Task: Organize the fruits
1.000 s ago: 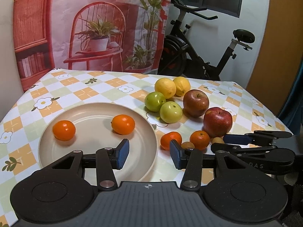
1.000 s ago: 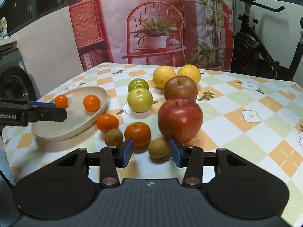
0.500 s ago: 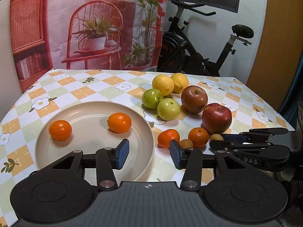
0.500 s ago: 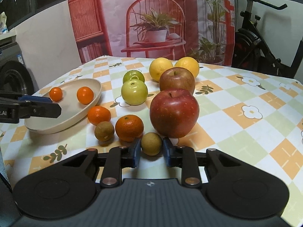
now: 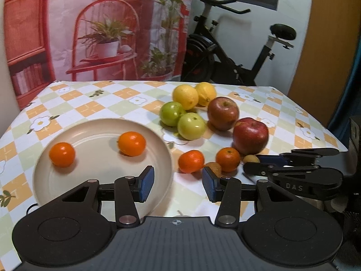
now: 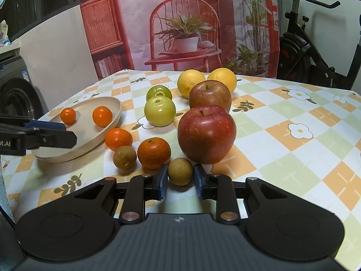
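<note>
Right wrist view: right gripper point(image 6: 180, 180) has its blue pads closed on a small round tan-brown fruit point(image 6: 180, 171), which sits on the checked floral tablecloth point(image 6: 293, 117) at 6 o'clock of the big dark-red apple point(image 6: 206, 133) and just beside it. Pads press on both flanks of the fruit; it does not look lifted yet. Jaws drew in within the last second and are now as narrow as they go.

Neighbours are close: a dimpled orange mandarin point(image 6: 154, 152) at 9 o'clock of the held fruit, a second tan-brown fruit point(image 6: 124, 157) further out the same way, another mandarin point(image 6: 119, 139) near the plate's edge.

Left wrist view: left gripper point(image 5: 178, 181) hangs part-open with nothing between its pads, over the near rim of the shallow beige round plate point(image 5: 94, 180). Two mandarins already lie in the plate, one at 9 o'clock point(image 5: 62, 154), one toward 12 o'clock point(image 5: 132, 143).

Step in hand, as I judge it: the pick of a small brown fruit, grasp made, lift pending. Sorting is early; green, yellow and red fruit stand untouched at the back.

Next move calls for a straight rise clear of the apple and mandarin before any sideways carry. Where this fruit belongs I cannot tell.
</note>
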